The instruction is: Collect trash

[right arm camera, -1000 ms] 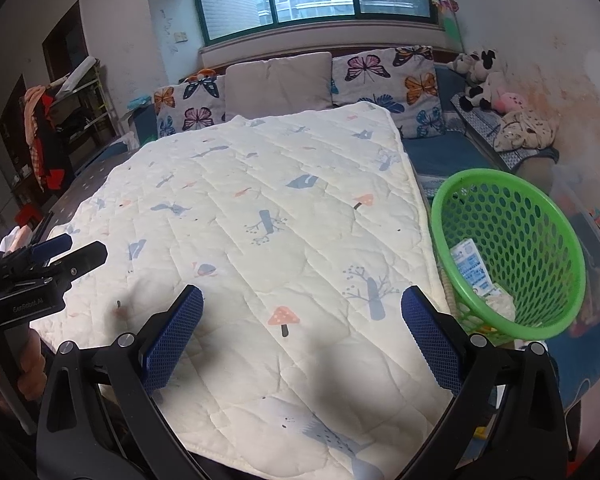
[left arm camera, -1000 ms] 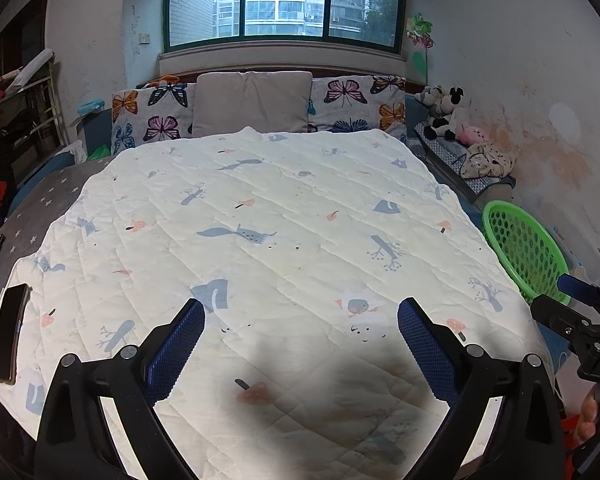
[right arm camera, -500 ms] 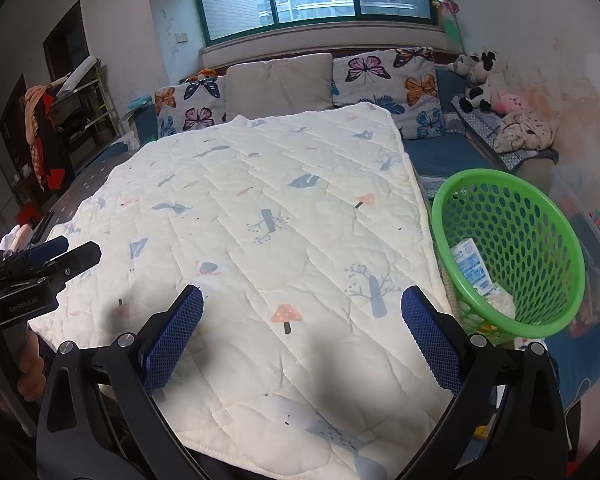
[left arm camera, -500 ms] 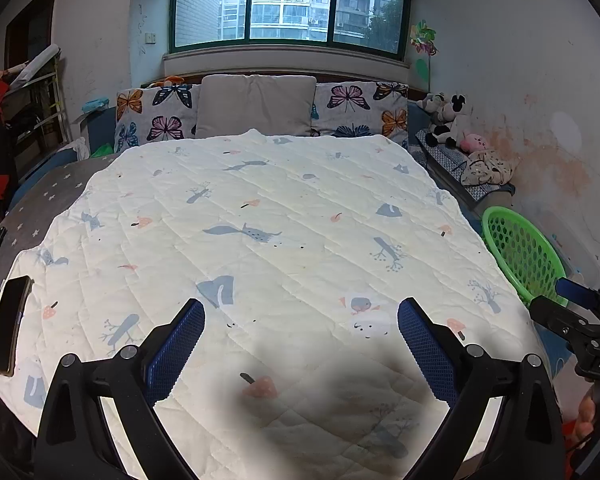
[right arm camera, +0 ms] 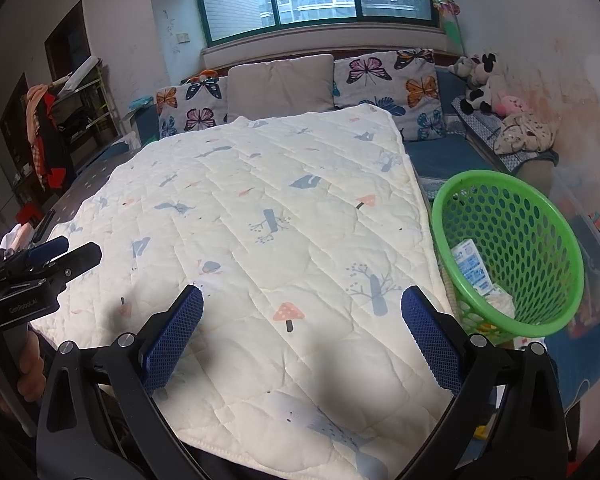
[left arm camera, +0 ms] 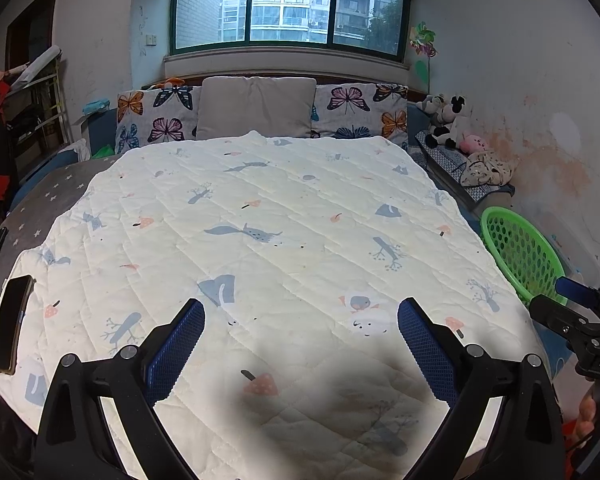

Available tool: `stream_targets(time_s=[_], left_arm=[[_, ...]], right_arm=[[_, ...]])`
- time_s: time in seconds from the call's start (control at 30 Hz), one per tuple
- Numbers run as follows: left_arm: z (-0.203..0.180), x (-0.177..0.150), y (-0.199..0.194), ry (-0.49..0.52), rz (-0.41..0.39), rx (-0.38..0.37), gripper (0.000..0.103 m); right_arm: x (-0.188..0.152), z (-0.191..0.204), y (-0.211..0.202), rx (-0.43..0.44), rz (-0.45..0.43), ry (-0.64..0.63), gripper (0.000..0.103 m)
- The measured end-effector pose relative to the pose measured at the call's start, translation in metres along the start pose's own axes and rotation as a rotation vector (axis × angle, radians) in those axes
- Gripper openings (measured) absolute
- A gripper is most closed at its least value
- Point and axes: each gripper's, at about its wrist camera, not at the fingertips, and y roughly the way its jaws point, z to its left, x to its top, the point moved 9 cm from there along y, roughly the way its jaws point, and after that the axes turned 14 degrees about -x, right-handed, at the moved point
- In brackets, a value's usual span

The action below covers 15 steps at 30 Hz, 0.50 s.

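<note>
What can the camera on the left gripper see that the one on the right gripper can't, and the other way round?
Only the left view shows the dark phone lying at the quilt's left edge. Only the right view looks into the green basket, where a blue-and-white packet and crumpled paper lie. Both show the white quilt, the butterfly pillows, the window, and each other's gripper: left gripper and right gripper open and empty.
</note>
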Motion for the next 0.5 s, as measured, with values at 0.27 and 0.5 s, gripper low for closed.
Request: stream_targets(time_s=[0.27, 0.5], left_arm=[[-0.0008, -0.0004, -0.0004, 0.001, -0.001, 0.001, 0.094], [-0.0011, -0.0009, -0.0006, 0.002, 0.0, 0.001, 0.094]], right_arm=[[-0.0002, 0.0003, -0.0012, 0.001, -0.001, 0.001, 0.099], [-0.0005, 0.001, -0.0017, 0.001, 0.001, 0.001, 0.099]])
